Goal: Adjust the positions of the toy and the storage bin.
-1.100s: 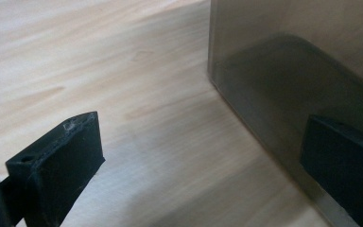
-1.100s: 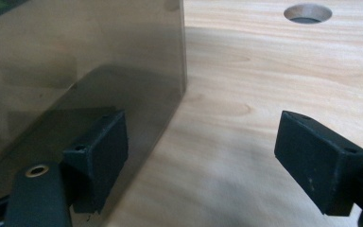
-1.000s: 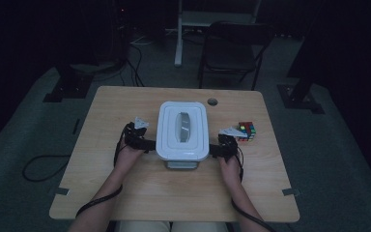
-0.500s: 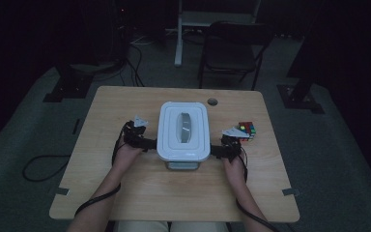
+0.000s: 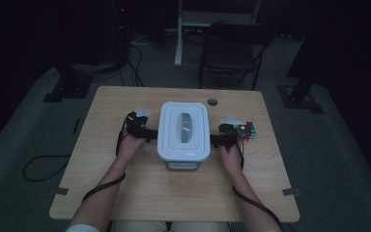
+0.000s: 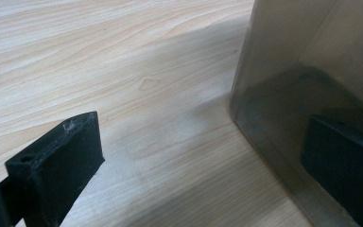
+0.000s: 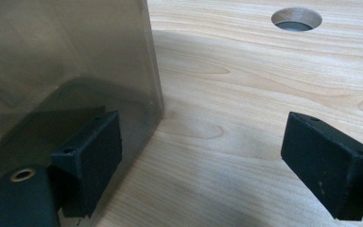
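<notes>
A clear plastic box with a white lid [image 5: 183,130] stands at the middle of the wooden table [image 5: 125,193]. My left gripper [image 5: 149,134] sits against its left side and my right gripper [image 5: 216,140] against its right side. In the left gripper view the left gripper [image 6: 201,142] is open, with one jaw on bare wood and the other seen through the box's smoky wall [image 6: 312,61]. In the right gripper view the right gripper [image 7: 203,127] is open too, its left jaw alongside the box wall [image 7: 66,52]. Nothing lies between either pair of jaws.
A Rubik's cube [image 5: 247,131] rests just right of my right hand. A round cable hole [image 5: 212,101] [image 7: 296,19] is in the table behind the box. A chair [image 5: 234,46] and stand bases are on the floor beyond the table.
Both hands have edged slightly forward along the box's sides. The box has not moved.
</notes>
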Motion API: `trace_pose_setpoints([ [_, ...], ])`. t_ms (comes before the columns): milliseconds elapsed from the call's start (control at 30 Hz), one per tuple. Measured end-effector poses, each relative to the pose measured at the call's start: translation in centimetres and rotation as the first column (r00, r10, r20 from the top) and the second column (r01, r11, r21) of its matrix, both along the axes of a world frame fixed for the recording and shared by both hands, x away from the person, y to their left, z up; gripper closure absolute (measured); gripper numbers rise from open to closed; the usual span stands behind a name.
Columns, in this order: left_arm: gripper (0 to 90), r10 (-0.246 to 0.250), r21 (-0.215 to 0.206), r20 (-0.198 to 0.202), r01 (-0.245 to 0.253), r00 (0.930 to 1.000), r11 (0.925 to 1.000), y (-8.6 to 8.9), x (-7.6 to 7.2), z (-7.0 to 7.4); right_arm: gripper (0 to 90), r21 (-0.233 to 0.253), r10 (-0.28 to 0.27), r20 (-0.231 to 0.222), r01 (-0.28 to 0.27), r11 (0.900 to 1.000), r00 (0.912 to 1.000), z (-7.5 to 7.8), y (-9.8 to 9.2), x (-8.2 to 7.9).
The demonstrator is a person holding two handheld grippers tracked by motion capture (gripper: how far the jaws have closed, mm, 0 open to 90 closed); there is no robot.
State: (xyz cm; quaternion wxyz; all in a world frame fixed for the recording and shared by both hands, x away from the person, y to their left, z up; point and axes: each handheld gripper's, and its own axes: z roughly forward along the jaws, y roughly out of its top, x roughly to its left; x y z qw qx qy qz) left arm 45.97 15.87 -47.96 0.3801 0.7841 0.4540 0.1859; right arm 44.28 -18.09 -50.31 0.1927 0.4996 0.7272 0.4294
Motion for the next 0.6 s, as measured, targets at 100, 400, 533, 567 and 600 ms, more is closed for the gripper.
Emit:
trace_pose_setpoints([
  [100,1.0,0.003,-0.013,0.002,-0.003,1.0,0.9999,0.0,0.1,-0.1,14.5,0.016,0.013,-0.032,-0.013,1.0,0.9994,0.0,-0.1,0.2],
  [400,1.1,0.009,0.015,-0.004,-0.009,1.0,0.9998,-0.6,-0.6,0.0,16.1,0.048,0.018,-0.041,-0.016,0.999,0.999,-0.2,-0.3,-1.1],
  [533,1.1,-0.002,0.031,-0.006,0.002,1.0,0.9995,-0.8,-1.1,0.1,17.9,0.047,0.031,-0.042,-0.03,0.998,0.9986,0.1,-0.5,-2.1],
  [567,1.1,-0.002,0.029,-0.011,0.003,0.9999,0.9996,-0.8,-1.2,0.1,17.9,0.047,0.031,-0.042,-0.03,0.998,0.9986,0.1,-0.5,-2.1],
  [600,1.1,0.001,0.027,-0.016,0.0,0.9999,0.9996,-0.8,-1.3,0.1,17.9,0.046,0.033,-0.041,-0.031,0.998,0.9986,0.2,-0.5,-2.3],
])
